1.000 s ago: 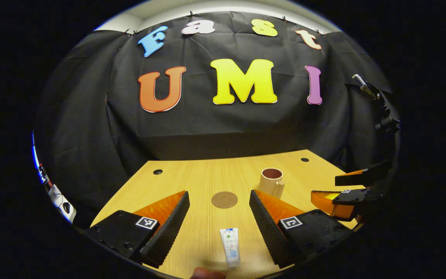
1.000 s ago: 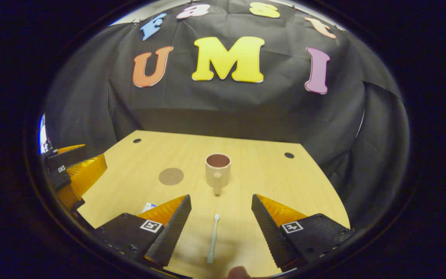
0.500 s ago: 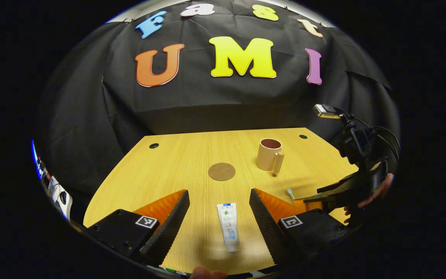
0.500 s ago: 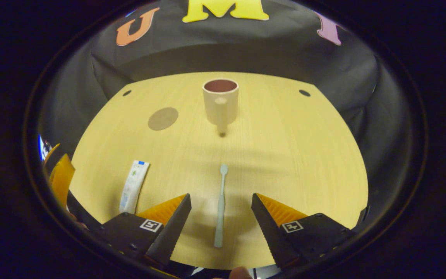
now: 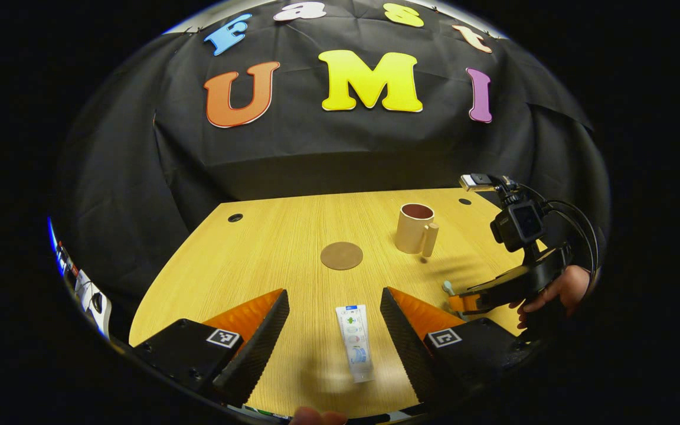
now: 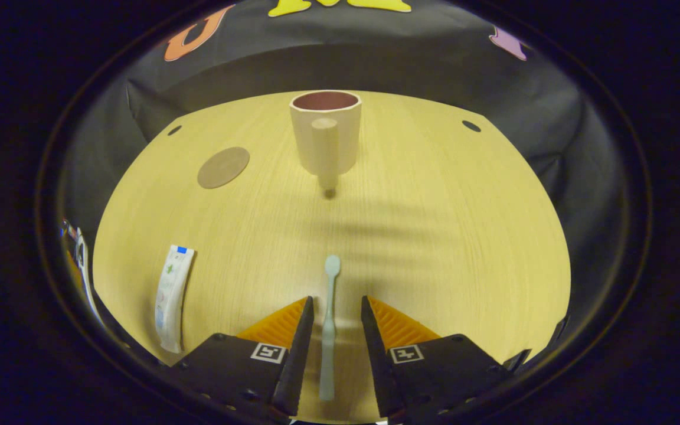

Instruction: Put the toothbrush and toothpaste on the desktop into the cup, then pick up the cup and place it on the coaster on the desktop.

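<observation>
A white toothpaste tube (image 5: 354, 342) lies flat on the wooden desktop (image 5: 269, 248), in the gap of my open left gripper (image 5: 333, 291), touching neither finger. My right gripper (image 6: 335, 300) straddles the handle of the pale toothbrush (image 6: 329, 319), which lies on the desk with its head pointing at the cup. The jaws have narrowed, with a slim gap left on each side of the handle. The beige cup (image 6: 325, 133) stands upright, handle toward me, and a round brown coaster (image 6: 223, 167) lies to its left. From the left gripper view, the right gripper (image 5: 470, 298) hangs low over the toothbrush head (image 5: 447, 287).
A hand (image 5: 552, 289) holds the right gripper at the desk's right edge. The toothpaste (image 6: 170, 295) lies left of the right gripper. Cup (image 5: 415, 228) and coaster (image 5: 341, 255) sit mid-desk. Small dark holes (image 6: 471, 126) mark the far corners.
The right gripper dropped lower and farther along the toothbrush, and its fingers closed in from wide open to near the handle. The left gripper barely shifted, still over the toothpaste.
</observation>
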### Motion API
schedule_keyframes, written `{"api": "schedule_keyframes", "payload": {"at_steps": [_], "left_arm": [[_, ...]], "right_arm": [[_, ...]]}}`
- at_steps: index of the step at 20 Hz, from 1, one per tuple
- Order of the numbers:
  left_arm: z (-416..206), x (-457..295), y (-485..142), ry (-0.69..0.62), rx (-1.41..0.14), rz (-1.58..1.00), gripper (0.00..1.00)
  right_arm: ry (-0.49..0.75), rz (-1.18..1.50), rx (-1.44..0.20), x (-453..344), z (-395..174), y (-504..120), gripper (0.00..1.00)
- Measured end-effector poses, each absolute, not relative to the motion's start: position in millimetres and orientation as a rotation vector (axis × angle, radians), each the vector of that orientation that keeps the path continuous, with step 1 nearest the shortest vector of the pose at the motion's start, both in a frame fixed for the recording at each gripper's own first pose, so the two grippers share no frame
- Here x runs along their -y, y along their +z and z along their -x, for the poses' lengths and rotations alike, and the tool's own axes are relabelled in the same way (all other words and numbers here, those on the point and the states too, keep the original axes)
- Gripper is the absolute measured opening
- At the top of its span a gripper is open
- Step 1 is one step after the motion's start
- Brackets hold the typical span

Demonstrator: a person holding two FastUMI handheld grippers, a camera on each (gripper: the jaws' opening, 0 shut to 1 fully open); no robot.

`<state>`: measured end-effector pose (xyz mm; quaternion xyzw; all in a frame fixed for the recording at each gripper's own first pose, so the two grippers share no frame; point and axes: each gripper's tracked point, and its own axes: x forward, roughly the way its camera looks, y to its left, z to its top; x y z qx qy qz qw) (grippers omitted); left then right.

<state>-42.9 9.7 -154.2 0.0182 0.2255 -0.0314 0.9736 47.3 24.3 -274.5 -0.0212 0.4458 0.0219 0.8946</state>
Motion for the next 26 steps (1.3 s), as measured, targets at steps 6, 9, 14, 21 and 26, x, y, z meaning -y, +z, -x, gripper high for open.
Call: {"api": "schedule_keyframes", "payload": {"at_steps": [6, 9, 14, 21, 26], "left_arm": [[40, -12, -157, -0.066, -0.472, -0.038, 1.0], [41, -12, -159, -0.063, -0.476, -0.034, 0.99], [48, -9, -178, -0.069, -0.539, -0.005, 0.99], [62, 7, -247, -0.081, -0.722, 0.025, 0.99], [64, 12, -278, -0.063, -0.787, 0.045, 0.98]], "right_arm": [[0.024, 0.063, -0.93, -25, -46, -279, 0.31], [0.026, 0.089, -0.935, -25, -46, -281, 0.13], [0.025, 0.055, -0.934, -23, -49, -280, 0.02], [0.036, 0.018, -0.915, -28, -47, -268, 0.0], [0.04, -0.003, -0.889, -28, -46, -252, 0.0]]}}
